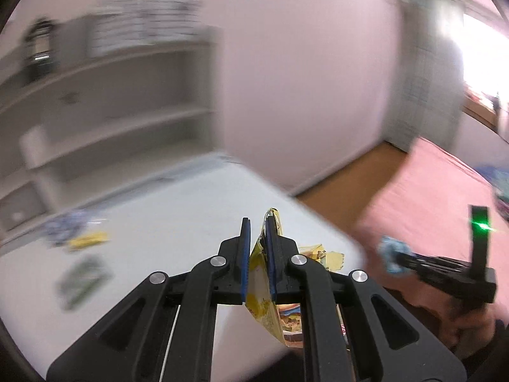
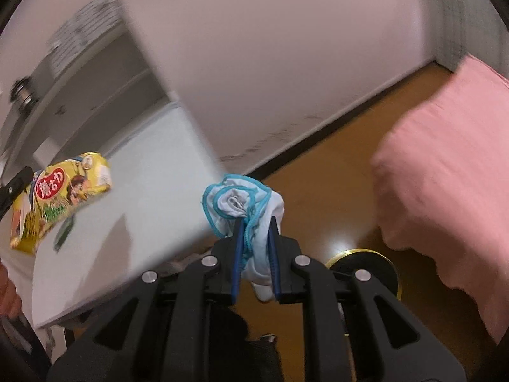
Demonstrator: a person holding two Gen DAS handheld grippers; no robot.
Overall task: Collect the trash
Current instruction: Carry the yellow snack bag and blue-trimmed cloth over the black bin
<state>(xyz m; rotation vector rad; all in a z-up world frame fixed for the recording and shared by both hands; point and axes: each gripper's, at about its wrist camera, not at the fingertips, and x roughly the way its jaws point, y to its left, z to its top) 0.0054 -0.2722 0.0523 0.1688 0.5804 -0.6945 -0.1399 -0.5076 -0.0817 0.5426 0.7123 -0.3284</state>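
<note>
Both hands were carrying trash away from the white table point(image 1: 178, 222), so the picking-up part looked done for these two pieces. The left gripper point(image 1: 258, 242) was squeezed tight on a yellow snack wrapper point(image 1: 259, 299), which hung down between its blue pads. The same wrapper showed in the right wrist view, held up over the table. The right gripper point(image 2: 257, 248) was clamped on a crumpled white wad with a blue edge point(image 2: 238, 200), held out past the table's corner and over the brown floor point(image 2: 318, 184). It may have been a mask or a cloth; the pictures did not make that sure. The next move probably called for finding a bin and letting both pieces drop in. No bin showed plainly. A round black thing with a gold rim point(image 2: 366, 264) sat on the floor below the right gripper, but what it was could not be told. More trash lay on the table: a small yellow packet point(image 1: 89, 240), a green one point(image 1: 82, 281), and a blue and white crumple point(image 1: 66, 226). A pink bed cover point(image 2: 445, 191) was close on the right, and a grey shelf point(image 1: 111, 111) stood behind the table. The table's corner and the bed left a narrow way between them.
</note>
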